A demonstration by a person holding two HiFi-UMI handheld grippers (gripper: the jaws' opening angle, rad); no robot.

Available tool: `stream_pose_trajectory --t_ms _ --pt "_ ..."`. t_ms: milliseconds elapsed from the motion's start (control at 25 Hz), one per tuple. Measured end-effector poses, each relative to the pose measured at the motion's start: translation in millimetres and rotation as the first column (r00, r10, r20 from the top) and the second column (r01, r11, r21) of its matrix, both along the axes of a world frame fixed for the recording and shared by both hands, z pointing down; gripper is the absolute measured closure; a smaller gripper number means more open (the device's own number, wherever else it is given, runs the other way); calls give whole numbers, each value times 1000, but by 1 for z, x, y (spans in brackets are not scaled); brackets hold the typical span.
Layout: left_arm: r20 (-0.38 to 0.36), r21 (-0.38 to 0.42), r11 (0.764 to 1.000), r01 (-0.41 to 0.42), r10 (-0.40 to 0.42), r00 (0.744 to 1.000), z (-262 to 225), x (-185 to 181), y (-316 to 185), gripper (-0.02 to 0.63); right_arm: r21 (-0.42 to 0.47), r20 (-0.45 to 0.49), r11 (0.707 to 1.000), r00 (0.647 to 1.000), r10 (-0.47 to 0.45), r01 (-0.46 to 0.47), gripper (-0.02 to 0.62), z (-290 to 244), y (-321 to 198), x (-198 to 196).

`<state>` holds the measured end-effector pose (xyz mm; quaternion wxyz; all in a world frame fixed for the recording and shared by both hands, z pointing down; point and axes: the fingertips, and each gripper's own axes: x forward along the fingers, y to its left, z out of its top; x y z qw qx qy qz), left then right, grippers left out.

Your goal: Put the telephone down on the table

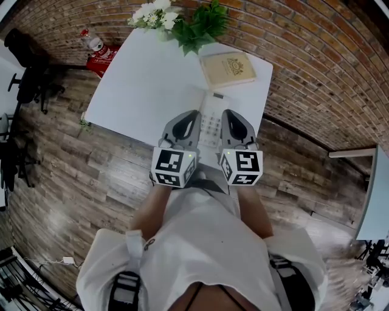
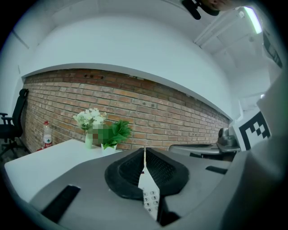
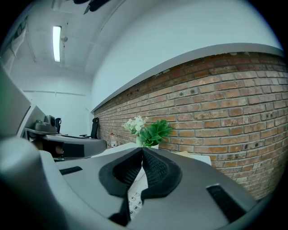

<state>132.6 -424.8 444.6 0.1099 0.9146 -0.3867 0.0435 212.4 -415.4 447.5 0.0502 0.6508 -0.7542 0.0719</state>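
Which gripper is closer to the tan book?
Right. The right gripper sits just short of the book; the left gripper is farther, across the telephone.

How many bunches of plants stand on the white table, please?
2. A bunch of white flowers stands at the white rectangular table's far edge; a green leafy plant stands close beside it, on its right. The table's near edge is partly hidden.

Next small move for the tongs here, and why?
Probably draw both straight back. The left tongs and right tongs look shut with nothing pinched, and the telephone seems to lie flat on the table near its front edge, below them.
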Motion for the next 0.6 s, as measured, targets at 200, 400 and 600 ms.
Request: stream_pose_trajectory --t_ms 200,400,600 --pt "17 -9 1000 1 -1 1000 5 0 0 571 -8 -11 1000 1000 8 -8 569 4 1 1" --pt "33 -10 1000 -7 7 999 7 3 -2 572 -27 -3 1000 1000 11 -12 569 10 -2 2" --pt "43 -20 1000 -8 8 999 11 2 -3 572 -47 -10 999 1000 4 -5 569 14 -5 -2"
